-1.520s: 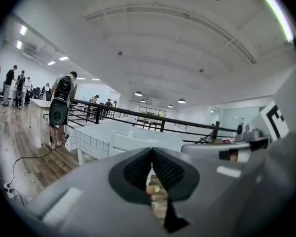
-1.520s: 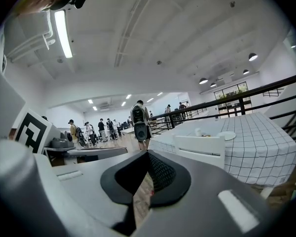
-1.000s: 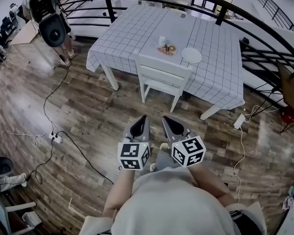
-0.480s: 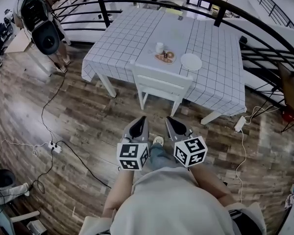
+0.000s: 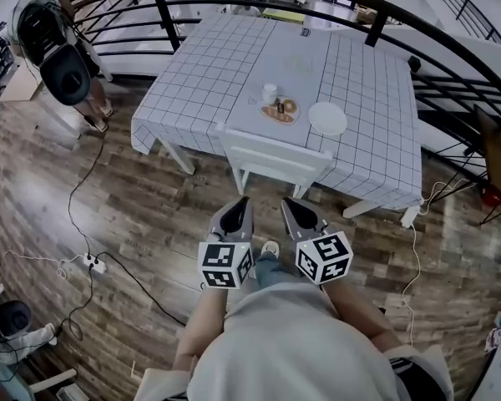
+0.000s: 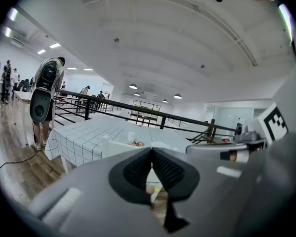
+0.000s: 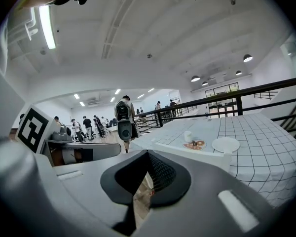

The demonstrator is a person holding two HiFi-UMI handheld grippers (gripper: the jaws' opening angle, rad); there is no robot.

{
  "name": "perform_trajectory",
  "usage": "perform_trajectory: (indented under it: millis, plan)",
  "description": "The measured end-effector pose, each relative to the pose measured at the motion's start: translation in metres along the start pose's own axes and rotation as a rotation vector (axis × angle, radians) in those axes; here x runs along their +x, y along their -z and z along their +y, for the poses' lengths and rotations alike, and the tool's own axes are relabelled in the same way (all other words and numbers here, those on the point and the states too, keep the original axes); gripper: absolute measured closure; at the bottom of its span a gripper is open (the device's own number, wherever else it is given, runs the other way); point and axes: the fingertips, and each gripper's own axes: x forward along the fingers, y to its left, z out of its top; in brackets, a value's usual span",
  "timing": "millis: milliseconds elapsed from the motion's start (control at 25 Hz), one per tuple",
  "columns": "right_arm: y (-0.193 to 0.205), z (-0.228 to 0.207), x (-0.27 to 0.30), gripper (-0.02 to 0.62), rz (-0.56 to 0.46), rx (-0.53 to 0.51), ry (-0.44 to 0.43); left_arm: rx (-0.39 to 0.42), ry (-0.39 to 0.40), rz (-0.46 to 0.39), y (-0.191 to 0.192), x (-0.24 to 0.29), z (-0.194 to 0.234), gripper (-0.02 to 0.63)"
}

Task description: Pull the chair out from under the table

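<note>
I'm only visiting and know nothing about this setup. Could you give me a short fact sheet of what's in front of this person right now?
Table: covered with a white checked cloth
On table: cup, small dish of food, empty white plate
Chair: white, pushed in at the table's near edge
Left gripper: shut, empty, short of the chair
Right gripper: shut, empty, beside the left gripper
Bystander: stands beyond the table's left end, wearing a backpack
Task status: chair not yet touched

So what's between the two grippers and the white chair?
Only bare wooden floor, as the head view shows. The left gripper and right gripper are shut, short of the chair.
</note>
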Motion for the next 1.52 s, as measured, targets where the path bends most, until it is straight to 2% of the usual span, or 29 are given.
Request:
perform_trajectory:
  millis: [480,840,1080,1280,1520]
  plan:
    - [-0.026,-0.049,0.06,0.598,-0.004,-0.002,0.039,0.014,0.043,0.035,-0.023,0.073,0.032,0.595]
    - [-0.032,-0.082,0.083,0.598,0.015,-0.017,0.067,0.043,0.066,0.051,-0.033,0.111,0.044,0.595]
    - [-0.028,-0.1,0.084,0.597,0.076,-0.047,0.085,0.083,0.103,0.095,-0.027,0.127,0.042,0.595]
    - [-0.015,-0.118,0.084,0.597,0.17,-0.072,0.099,0.09,0.136,0.125,-0.022,0.144,0.037,0.595]
    - [-0.006,-0.135,0.089,0.566,0.249,-0.105,0.1,0.172,0.197,0.193,-0.013,0.168,0.035,0.595]
